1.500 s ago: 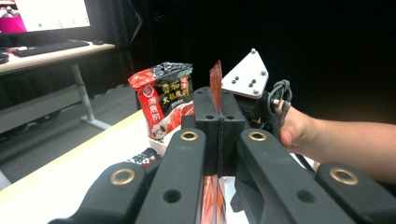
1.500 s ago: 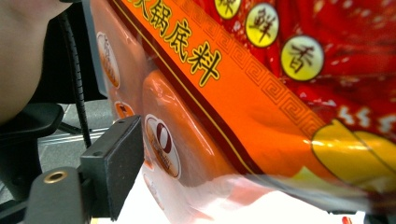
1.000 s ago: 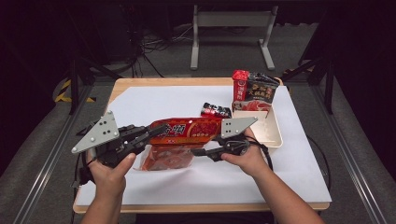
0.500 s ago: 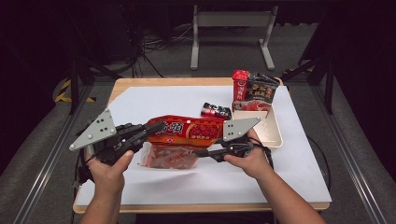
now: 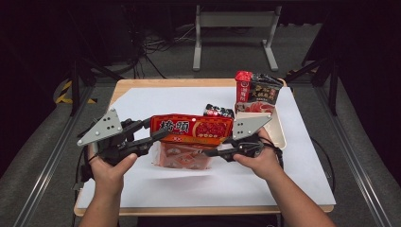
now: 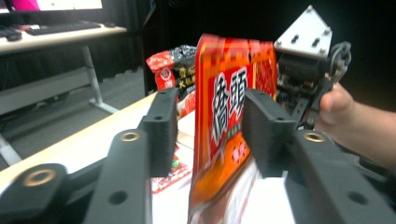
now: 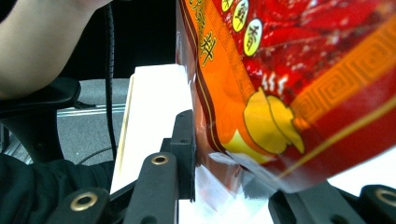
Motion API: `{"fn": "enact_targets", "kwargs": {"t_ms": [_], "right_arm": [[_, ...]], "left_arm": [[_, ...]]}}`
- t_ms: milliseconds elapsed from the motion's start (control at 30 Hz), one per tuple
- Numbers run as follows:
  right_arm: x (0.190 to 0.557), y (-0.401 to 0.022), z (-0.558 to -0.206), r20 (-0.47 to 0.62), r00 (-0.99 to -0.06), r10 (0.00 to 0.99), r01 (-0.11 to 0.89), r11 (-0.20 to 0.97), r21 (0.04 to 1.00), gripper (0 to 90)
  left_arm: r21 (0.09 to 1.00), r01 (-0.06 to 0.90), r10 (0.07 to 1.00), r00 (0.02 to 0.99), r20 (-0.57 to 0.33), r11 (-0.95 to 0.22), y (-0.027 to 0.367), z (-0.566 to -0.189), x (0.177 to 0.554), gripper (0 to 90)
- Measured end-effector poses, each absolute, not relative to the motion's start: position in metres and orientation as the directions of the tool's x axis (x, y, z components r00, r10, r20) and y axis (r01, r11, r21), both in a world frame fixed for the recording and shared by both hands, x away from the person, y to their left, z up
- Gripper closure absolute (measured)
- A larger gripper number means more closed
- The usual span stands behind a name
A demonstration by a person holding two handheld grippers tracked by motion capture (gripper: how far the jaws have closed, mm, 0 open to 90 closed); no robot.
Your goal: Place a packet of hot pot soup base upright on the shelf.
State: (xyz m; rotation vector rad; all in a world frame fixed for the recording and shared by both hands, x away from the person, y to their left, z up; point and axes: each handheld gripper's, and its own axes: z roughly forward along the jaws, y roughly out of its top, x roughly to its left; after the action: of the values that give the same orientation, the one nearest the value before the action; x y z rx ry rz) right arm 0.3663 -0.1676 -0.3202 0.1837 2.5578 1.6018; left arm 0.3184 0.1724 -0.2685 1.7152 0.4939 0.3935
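Table [image 5: 156, 196], white-covered; cream tray [image 5: 282, 132] with snack packs at 2 o'clock. Red-orange pouch [image 5: 194, 128] held off the table near centre, over a clear red packet [image 5: 182, 157]. Right gripper [image 5: 213, 152] clamps the pouch's 3 o'clock end; left gripper [image 5: 158, 135], jaws just opened, straddles the 9 o'clock end without pressing.

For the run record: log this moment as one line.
held: red packet above table | right gripper: shut on packet end | left gripper: jaws just opened, packet between, pads apart | clear pouch: lying underneath
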Motion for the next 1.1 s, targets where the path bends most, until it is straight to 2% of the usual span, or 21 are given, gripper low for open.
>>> {"fn": "enact_targets", "kwargs": {"t_ms": [900, 1100], "right_arm": [[0.376, -0.229, -0.268, -0.035, -0.939, 0.342, 0.115, 0.407, 0.906, 70.7], [0.379, -0.238, -0.26, -0.041, -0.93, 0.366, 0.12, 0.406, 0.906, 70.7]], "left_arm": [[0.966, 0.212, 0.635, 0.769, -0.073, -0.146, 0.198, -0.296, 0.344, 44.1], [0.962, 0.229, 0.636, 0.767, -0.085, -0.148, 0.202, -0.3, 0.349, 44.6]]}}
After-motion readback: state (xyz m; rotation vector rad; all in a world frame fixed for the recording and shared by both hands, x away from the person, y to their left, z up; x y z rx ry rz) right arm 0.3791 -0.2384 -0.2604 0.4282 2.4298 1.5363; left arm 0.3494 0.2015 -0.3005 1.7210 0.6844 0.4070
